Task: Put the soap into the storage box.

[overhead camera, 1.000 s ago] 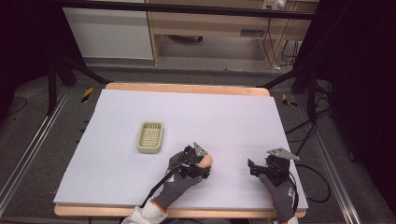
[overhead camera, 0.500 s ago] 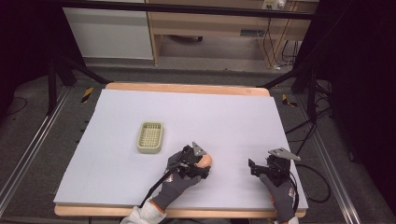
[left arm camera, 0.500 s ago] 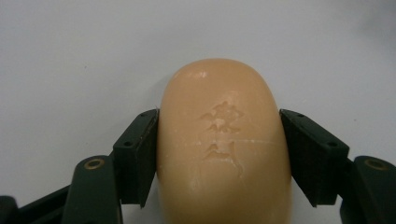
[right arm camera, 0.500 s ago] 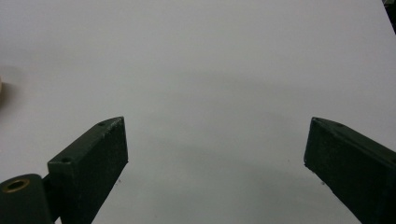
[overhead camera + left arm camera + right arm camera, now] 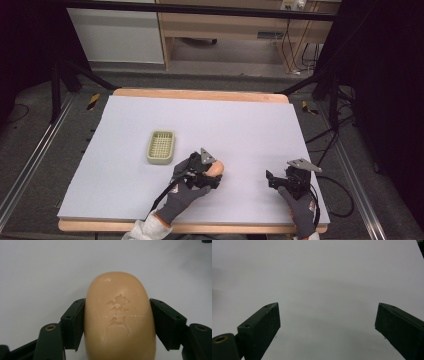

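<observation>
Left gripper (image 5: 117,322) jaws clench the soap (image 5: 119,315) by its long sides on the worktop (image 5: 250,125); lift level toward the dish (image 5: 161,146); right gripper (image 5: 327,322) jaws gape, empty.

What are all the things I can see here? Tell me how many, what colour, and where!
Soap bar: one, peachy orange, near the front middle of the table, pinched between the left gripper's jaws.
Soap dish: one, pale yellow-green with a grid bottom, left of the middle, apart from the soap.
Table: one, pale grey top with a wooden edge.
Cabinet: one, white, on the floor behind the table.
Cables: several, dark, on the floor at the back right.
Left gripper: one, black, shut on the soap bar.
Right gripper: one, black, at the front right, jaws apart with nothing between them.
Gloves: two, grey, one on each hand.
</observation>
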A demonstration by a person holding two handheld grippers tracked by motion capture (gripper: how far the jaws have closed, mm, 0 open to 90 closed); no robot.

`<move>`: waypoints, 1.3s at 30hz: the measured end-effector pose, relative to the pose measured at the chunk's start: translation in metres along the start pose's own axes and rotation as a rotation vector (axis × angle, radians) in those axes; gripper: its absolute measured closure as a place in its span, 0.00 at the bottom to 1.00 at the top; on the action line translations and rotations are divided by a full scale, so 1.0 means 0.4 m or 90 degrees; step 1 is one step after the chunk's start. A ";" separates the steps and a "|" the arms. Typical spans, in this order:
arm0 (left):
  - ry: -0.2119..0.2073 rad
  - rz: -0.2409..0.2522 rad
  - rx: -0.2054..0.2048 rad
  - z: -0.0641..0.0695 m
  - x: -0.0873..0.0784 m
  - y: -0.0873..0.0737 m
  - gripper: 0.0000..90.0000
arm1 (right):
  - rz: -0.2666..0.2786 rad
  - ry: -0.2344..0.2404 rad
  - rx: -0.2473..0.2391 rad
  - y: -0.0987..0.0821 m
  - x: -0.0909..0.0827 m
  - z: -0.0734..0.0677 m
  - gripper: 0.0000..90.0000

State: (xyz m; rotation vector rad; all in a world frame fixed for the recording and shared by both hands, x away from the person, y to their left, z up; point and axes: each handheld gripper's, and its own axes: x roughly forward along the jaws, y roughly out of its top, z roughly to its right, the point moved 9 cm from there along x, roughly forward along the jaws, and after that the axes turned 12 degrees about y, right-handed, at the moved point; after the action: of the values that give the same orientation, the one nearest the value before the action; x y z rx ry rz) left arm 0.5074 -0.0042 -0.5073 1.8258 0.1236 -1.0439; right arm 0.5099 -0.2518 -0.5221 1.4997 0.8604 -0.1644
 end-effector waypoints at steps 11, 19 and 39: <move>-0.002 0.010 -0.010 -0.030 -0.035 -0.006 0.35 | 0.001 -0.001 0.000 0.000 0.001 -0.001 0.07; 0.001 0.012 -0.017 -0.059 -0.051 -0.020 0.35 | 0.000 0.000 0.000 -0.001 0.001 -0.001 0.07; 0.035 0.035 -0.079 -0.172 -0.105 -0.033 0.35 | 0.002 0.000 0.000 -0.002 -0.003 -0.002 0.07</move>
State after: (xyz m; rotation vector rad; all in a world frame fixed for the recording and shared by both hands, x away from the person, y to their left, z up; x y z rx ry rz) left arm 0.5158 0.0713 -0.4776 1.7365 0.1667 -0.9290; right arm 0.5082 -0.2515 -0.5220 1.5004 0.8580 -0.1632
